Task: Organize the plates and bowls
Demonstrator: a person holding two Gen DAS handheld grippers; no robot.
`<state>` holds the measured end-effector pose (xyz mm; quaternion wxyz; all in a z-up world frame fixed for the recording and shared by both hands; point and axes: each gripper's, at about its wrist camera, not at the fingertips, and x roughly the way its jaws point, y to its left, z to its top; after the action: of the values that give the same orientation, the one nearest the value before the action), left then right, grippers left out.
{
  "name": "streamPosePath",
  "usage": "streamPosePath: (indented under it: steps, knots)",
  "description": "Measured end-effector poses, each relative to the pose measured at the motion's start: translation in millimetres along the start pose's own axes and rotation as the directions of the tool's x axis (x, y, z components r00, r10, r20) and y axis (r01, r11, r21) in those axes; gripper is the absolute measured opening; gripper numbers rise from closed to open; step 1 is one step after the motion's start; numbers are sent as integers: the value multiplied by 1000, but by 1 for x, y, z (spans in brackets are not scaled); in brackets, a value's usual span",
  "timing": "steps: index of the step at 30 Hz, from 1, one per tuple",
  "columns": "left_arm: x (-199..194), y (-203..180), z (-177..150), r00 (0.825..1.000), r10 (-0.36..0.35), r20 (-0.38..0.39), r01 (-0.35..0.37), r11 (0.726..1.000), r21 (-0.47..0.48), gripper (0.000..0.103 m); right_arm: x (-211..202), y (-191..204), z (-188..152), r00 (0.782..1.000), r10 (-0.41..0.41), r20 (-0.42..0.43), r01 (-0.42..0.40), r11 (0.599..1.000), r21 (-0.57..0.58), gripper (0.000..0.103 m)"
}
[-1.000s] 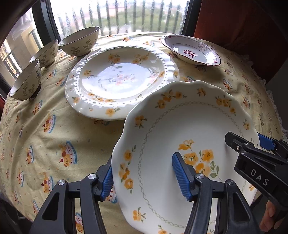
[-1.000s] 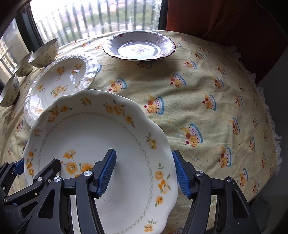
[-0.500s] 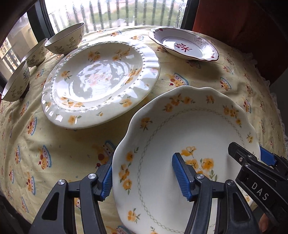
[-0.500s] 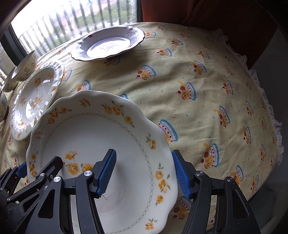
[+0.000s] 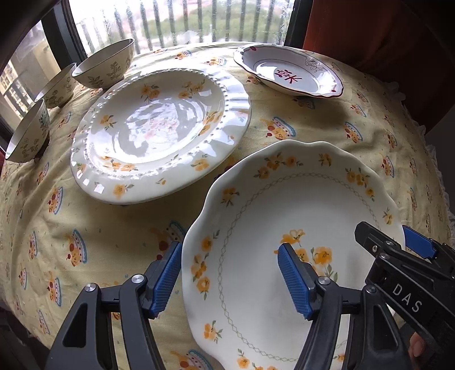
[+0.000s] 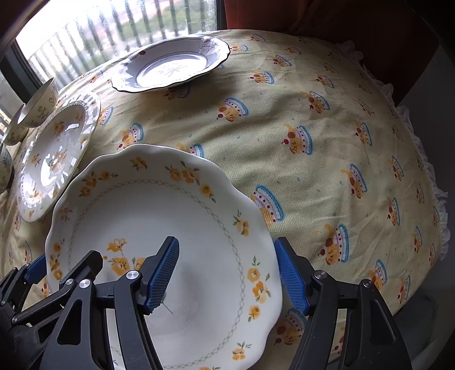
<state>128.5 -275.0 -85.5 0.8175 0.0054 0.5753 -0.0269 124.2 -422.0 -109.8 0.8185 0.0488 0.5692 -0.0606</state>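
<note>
Our left gripper [image 5: 230,280] straddles the near-left rim of the scalloped plate [image 5: 298,205], one blue ribbed pad outside the edge and one over the well; its jaws are opening and neither pad seems to press on the china. Our right gripper [image 6: 227,274] does the same on the plate's right rim, jaws likewise opening, with gaps showing at both pads. So we judge the plate released, lying between our two grippers on the tablecloth [image 5: 119,227].

The risk here is in the pull-away: the inner pads sit low over the glazed well, so lifting off at a slant could catch the rim and tip or drag the plate. It also lies close to the table's near edge, and the soft, wrinkled cloth could slide with it.

The plate is glossy white ceramic, wavy-edged, with orange flowers and a fine chain line. Just ahead and left of our left gripper lies the beaded plate [image 5: 159,131], larger, shiny, with a ribbed rim; the two are near, and we cannot tell whether they touch. Further ahead sits a shallow red-trimmed dish [image 5: 287,74]. Far left, three rounded bowls [image 5: 105,67] with leaf prints stand by the window [image 5: 182,20].
</note>
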Motion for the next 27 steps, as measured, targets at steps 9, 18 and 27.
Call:
streamPosePath:
  steps: [9,18,27]
  knots:
    - [-31,23,10,999,1,46,-3,999,40,97,-34,23,5,998,37,60,-36,999,-6,79]
    - [-48,70,29,994,-28,105,26,999,22,97,-66,77,17,985,99,144,-96,995,-24,79]
    - [-51,119,73,986,0,165,-7,999,46,97,-79,134,44,969,114,219,-114,993,-10,79]
